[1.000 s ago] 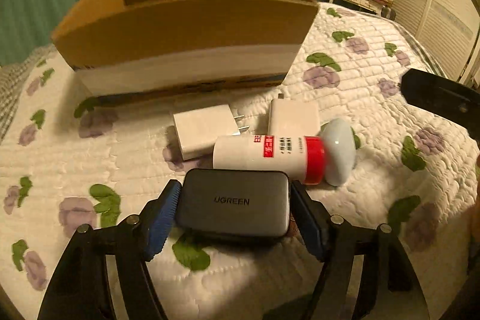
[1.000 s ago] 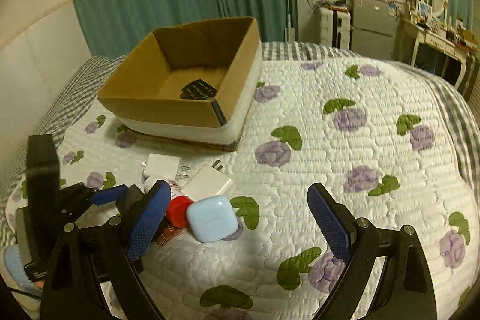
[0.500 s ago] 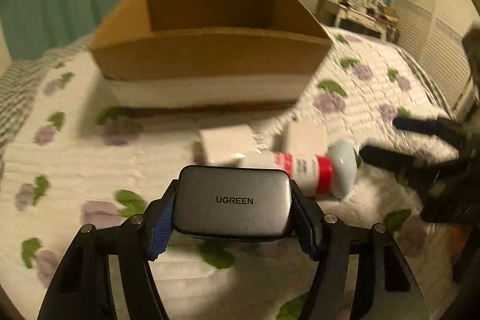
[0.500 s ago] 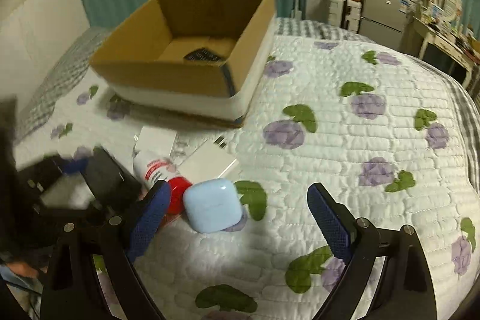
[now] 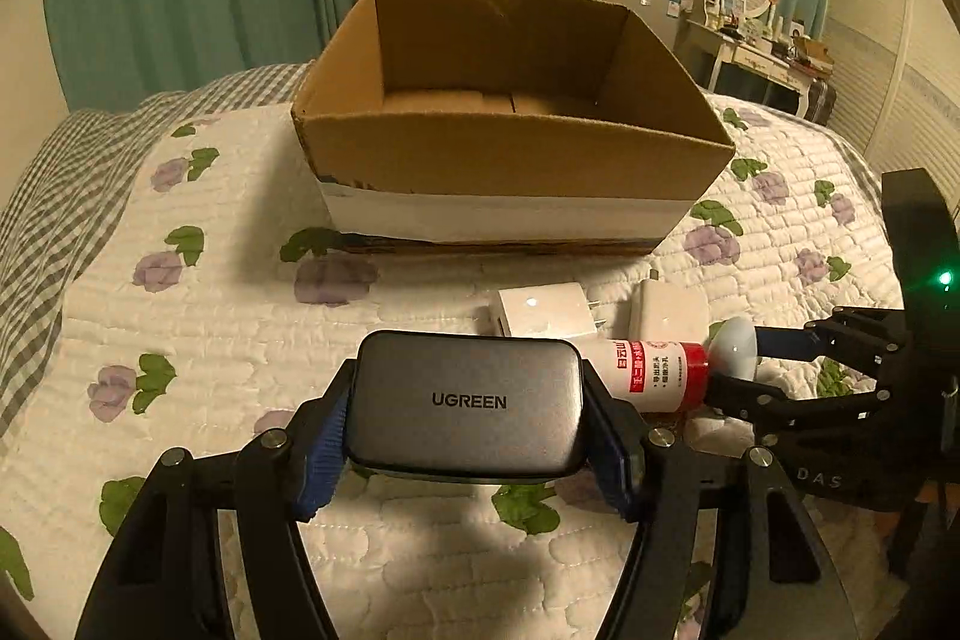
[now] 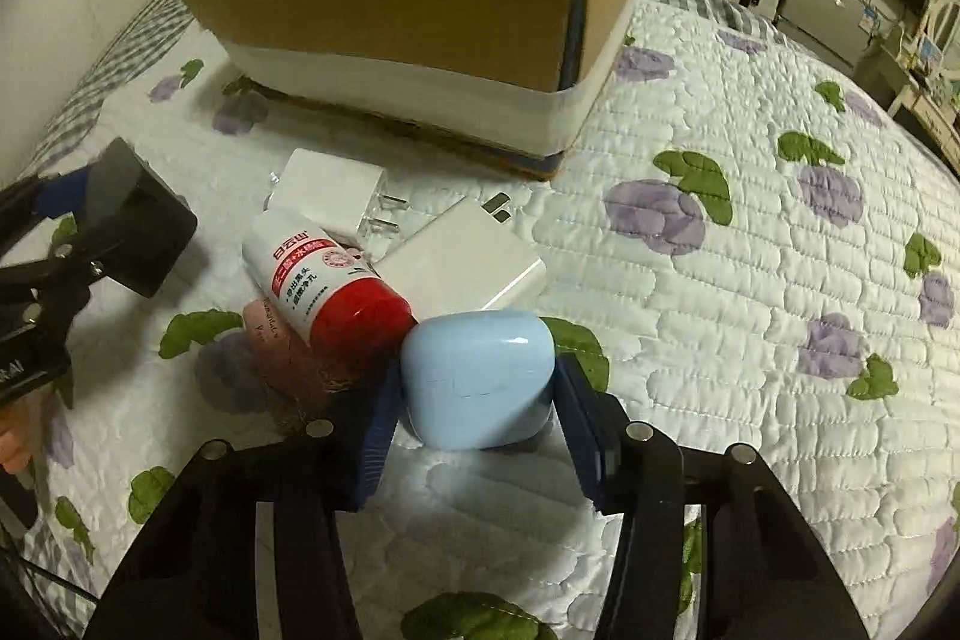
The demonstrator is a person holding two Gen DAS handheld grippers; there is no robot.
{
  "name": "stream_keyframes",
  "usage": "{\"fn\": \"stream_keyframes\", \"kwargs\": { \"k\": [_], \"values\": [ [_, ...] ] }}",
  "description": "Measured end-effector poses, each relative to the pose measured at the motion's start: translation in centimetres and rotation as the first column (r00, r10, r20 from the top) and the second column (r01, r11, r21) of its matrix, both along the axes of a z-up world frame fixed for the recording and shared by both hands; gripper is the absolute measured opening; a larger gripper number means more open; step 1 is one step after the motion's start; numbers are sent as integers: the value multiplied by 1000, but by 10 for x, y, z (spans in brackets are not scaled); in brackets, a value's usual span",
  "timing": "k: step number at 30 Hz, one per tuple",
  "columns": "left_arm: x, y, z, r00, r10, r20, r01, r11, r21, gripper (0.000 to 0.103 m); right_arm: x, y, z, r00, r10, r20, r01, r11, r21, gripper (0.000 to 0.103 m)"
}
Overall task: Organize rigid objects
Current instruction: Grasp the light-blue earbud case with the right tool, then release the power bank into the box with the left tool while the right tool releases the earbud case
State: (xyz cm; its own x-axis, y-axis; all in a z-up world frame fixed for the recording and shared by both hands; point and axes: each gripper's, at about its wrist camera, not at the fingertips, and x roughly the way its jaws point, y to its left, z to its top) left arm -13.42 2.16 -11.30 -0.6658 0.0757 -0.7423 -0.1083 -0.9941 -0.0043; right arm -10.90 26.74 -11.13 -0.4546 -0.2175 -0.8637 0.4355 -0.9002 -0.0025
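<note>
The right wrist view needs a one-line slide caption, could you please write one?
Right gripper closes on the light blue case beside a red-capped bottle, cardboard box beyond.

Your left gripper (image 5: 465, 415): clamping the grey rounded UGREEN charger (image 5: 465, 403), lifted.
Your right gripper (image 6: 477, 421): its blue pads (image 6: 375, 436) flanking the pale blue earbud case (image 6: 477, 379).

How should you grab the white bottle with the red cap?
Grip the white bottle across its white middle, coming from above. It lies on its side, round, with the red cap against the blue case, so the ends are crowded.
</note>
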Motion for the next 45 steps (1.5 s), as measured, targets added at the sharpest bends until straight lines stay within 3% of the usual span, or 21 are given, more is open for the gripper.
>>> {"fn": "stream_keyframes", "kwargs": {
  "k": [5,11,16,19,22,29,32,34,36,39,45],
  "values": [
    [10,-3,15,999,-5,-35,5,1000,2,68,15,7,28,995,-15,-103,12,999,-30,50],
    [9,-4,57,993,-19,-119,17,1000,-16,68,20,10,93,970,-53,-238,33,996,-87,50],
    [-16,1,100,978,-46,-204,43,999,-19,69,-3,-3,149,934,-42,-354,2,994,-113,50],
    [-45,7,114,972,-50,-230,44,998,-33,69,-26,-7,167,919,-56,-391,-4,989,-150,50],
    [-81,13,109,973,-56,-223,44,997,-58,69,-51,-11,169,914,-72,-399,-1,984,-181,50],
    [-149,21,57,991,-53,-127,40,994,-106,69,-85,-11,135,932,-68,-357,0,983,-185,50],
    [-154,24,44,992,-73,-106,61,992,-110,70,-96,-9,125,939,-71,-338,9,983,-181,50],
    [-153,25,42,989,-70,-132,54,991,-121,71,-103,-9,122,940,-74,-334,14,984,-179,50],
    [-148,26,50,980,-54,-192,28,990,-136,72,-107,-8,123,941,-75,-329,11,981,-192,50],
    [-149,18,58,982,-38,-187,20,995,-97,72,-112,-10,123,944,-72,-323,5,979,-202,50],
    [-143,6,68,977,-31,-211,10,995,-99,72,-144,-30,116,952,-49,-303,-13,980,-200,50]
  ]
}}
